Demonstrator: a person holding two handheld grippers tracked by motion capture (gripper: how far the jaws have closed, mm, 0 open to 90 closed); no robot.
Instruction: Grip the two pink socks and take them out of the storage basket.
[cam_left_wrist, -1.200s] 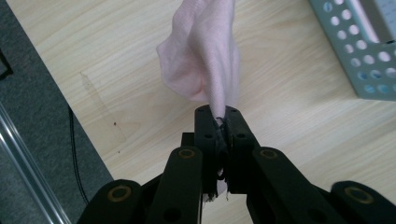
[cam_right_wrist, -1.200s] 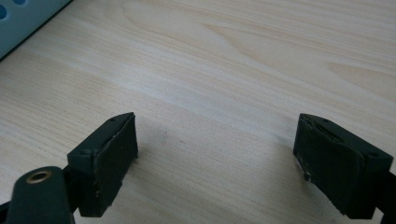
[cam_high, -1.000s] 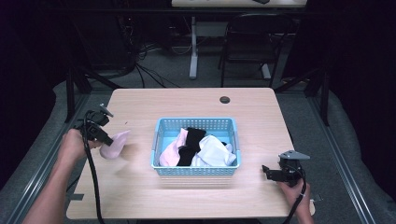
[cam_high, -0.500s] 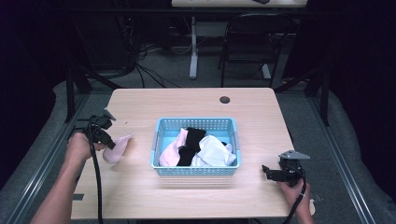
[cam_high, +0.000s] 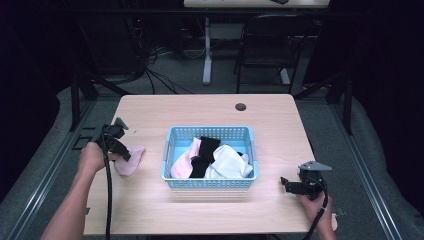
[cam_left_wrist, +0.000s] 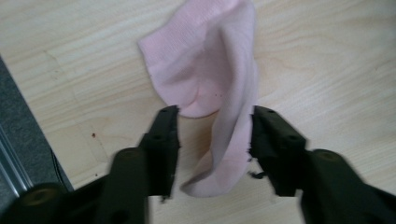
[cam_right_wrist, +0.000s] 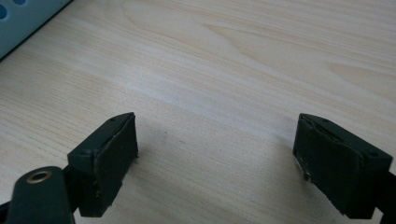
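Pink sock (cam_high: 129, 159) lies on the table (cam_high: 200, 110) left of the blue basket (cam_high: 210, 182), under the left gripper (cam_high: 124, 152); right gripper (cam_high: 286, 184) rests near the front right. Left gripper view: jaws apart, straddling the sock (cam_left_wrist: 210, 79). Right gripper view: jaws wide apart over bare wood, basket corner (cam_right_wrist: 23, 18) beyond.
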